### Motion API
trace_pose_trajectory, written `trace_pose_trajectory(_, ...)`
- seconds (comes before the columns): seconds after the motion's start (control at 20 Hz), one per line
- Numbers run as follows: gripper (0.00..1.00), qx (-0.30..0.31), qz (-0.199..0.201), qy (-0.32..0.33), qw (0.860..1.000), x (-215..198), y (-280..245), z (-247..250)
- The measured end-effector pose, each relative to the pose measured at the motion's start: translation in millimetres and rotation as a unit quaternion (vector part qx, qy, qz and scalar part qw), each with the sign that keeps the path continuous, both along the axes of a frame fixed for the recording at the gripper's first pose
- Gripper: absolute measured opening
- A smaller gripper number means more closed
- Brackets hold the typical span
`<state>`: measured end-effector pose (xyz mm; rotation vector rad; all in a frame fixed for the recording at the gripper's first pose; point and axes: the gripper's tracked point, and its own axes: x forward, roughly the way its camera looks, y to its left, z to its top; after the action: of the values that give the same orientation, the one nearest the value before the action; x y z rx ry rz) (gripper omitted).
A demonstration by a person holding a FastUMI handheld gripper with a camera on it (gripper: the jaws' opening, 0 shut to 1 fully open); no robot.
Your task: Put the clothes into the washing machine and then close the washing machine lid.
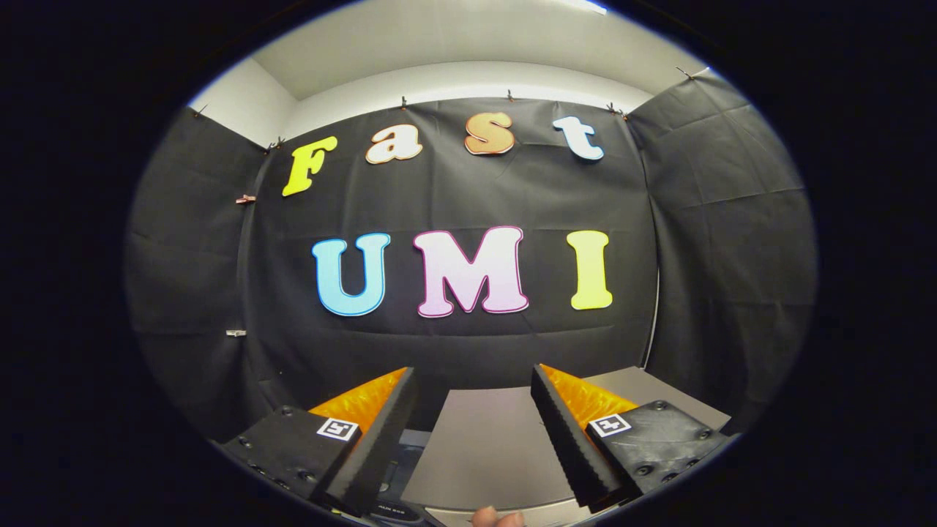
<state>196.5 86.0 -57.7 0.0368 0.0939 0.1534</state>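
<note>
My gripper point(474, 377) is open, with a wide gap and nothing between its fingers. It points level at the booth's black cloth wall. Below and between the fingers lies a flat grey surface point(483, 446), which looks like the top of the washing machine; whether its lid is open or shut I cannot tell. A darker panel point(399, 472) of the machine shows under the left finger. No clothes show here.
A fingertip of a person's hand point(498, 518) shows below the gripper, at the near edge of the grey surface. Black cloth walls point(732, 241) close in the space ahead and on both sides.
</note>
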Motion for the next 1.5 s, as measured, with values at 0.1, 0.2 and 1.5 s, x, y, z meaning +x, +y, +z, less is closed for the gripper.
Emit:
trace_pose_trajectory(0.1,0.98,-0.004,0.003,-0.005,1.0,-7,2,0)
trace_pose_trajectory(0.2,0.98,-0.008,0.004,-0.008,1.0,-9,3,0)
trace_pose_trajectory(1.5,0.99,0.001,-0.027,-0.003,1.0,-1,-16,-2)
